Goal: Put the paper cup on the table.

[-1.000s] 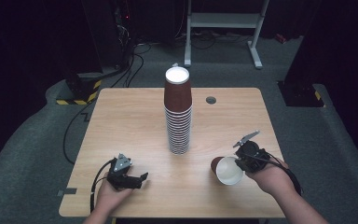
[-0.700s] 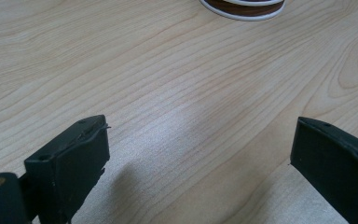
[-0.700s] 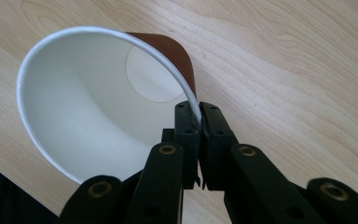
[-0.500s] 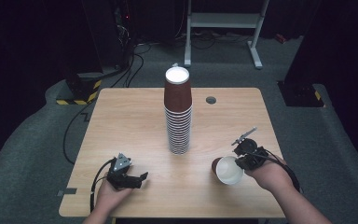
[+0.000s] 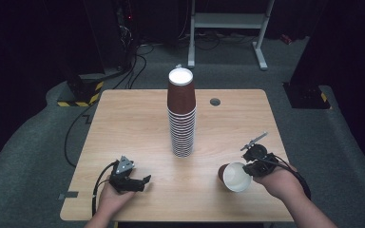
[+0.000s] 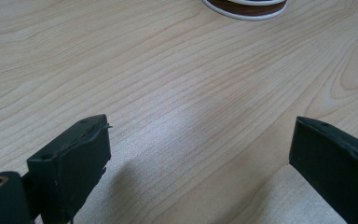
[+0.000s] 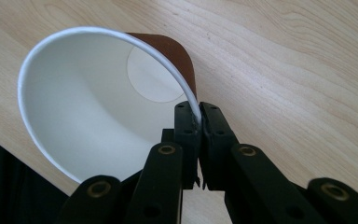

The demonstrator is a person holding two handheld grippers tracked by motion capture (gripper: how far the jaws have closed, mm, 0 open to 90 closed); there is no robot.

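Looks like a lab / recording setup, not a home: light wooden table w/ round cable hole (image 5: 215,101) mid-frame on grey carpet floor (image 5: 38,156), dark surroundings, black equipment rack w/ cables (image 5: 119,38) upper left, yellow-black hazard tape (image 5: 78,99) left, white metal stand frame (image 5: 228,21) top centre.

two grippers, one pinched shut, one standing open

the left gripper (image 5: 145,179) sits at the near left of the high view, held from below by the left hand (image 5: 109,198), jaws pointing level toward the right. its jaws stand well apart with nothing between them, after closing slightly. the right gripper (image 7: 198,119) is held by the right hand (image 5: 278,180) at the near right, forearm entering from the bottom edge. its jaws are pinched together on a thin rim wall, pads pressing from both sides.
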